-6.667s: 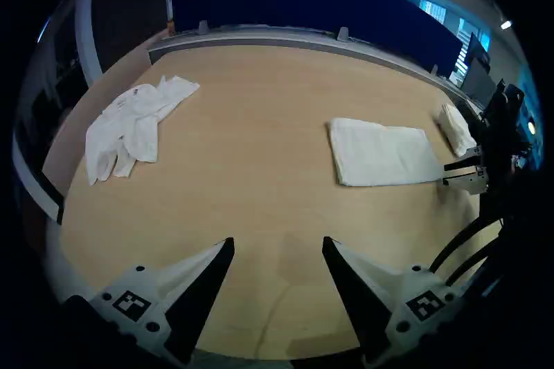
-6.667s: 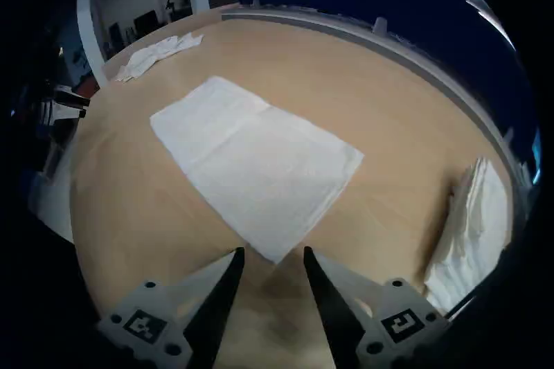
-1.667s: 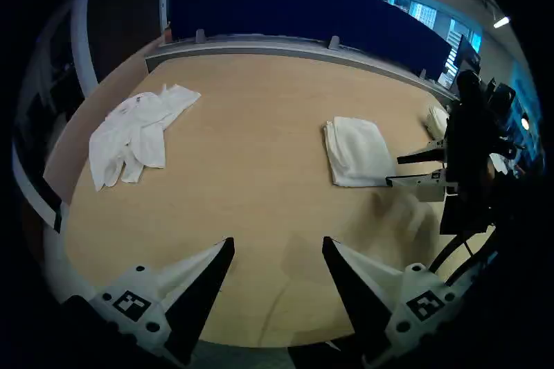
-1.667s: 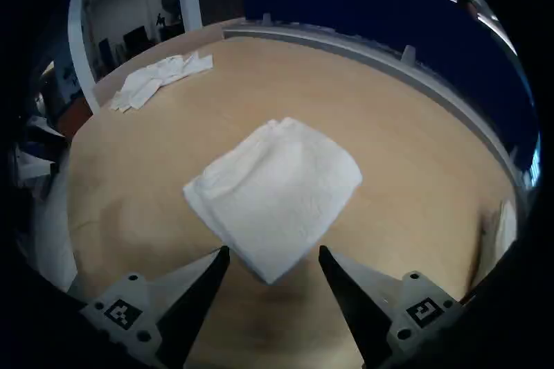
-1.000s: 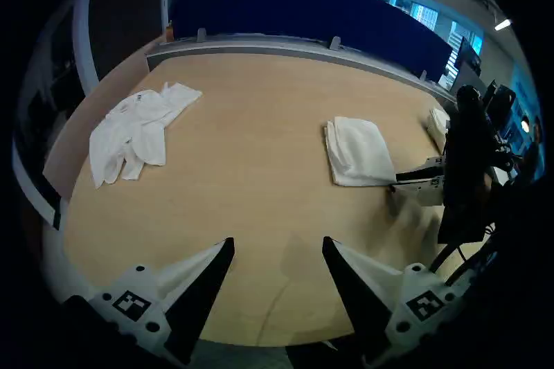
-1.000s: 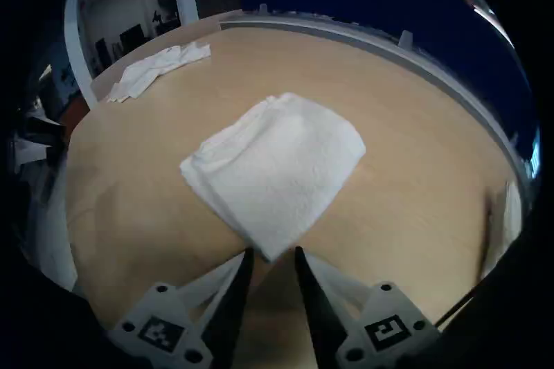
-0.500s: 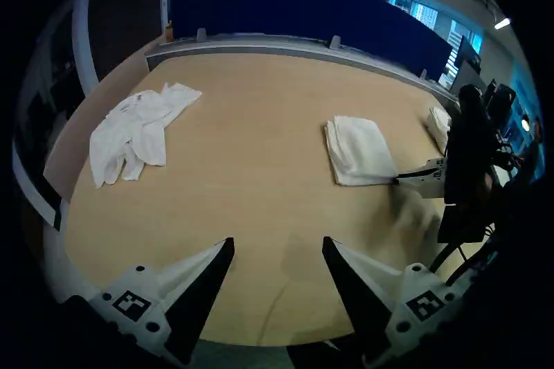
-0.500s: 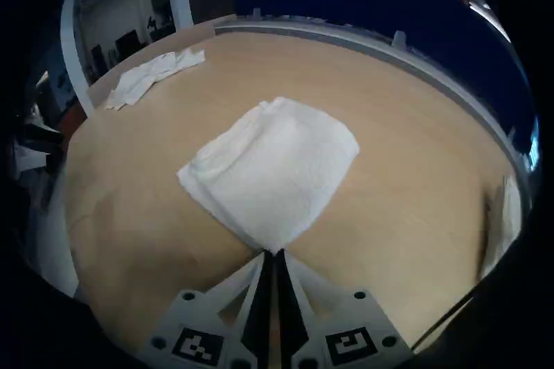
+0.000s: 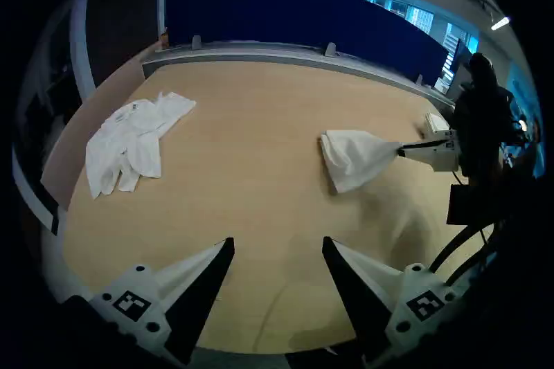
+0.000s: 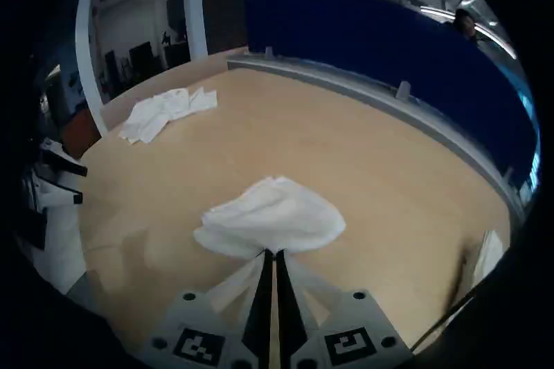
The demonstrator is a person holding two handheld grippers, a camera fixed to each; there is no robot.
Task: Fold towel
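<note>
Pale wood tabletop (image 9: pixel 263 106), blue partition (image 9: pixel 291 12) behind. Saw right gripper (image 10: pixel 270 254) clamped tight on near corner of folded white terry towel (image 10: pixel 273 220), corner raised, far edge approx. on table; I judged: for carrying to stack. Idle left gripper (image 9: pixel 277 243) gaped wide, empty. Count: 1 held towel, 1 crumpled white cloth heap (image 9: pixel 131 142), 1 folded white stack (image 9: pixel 436 122), 2 grippers.
</note>
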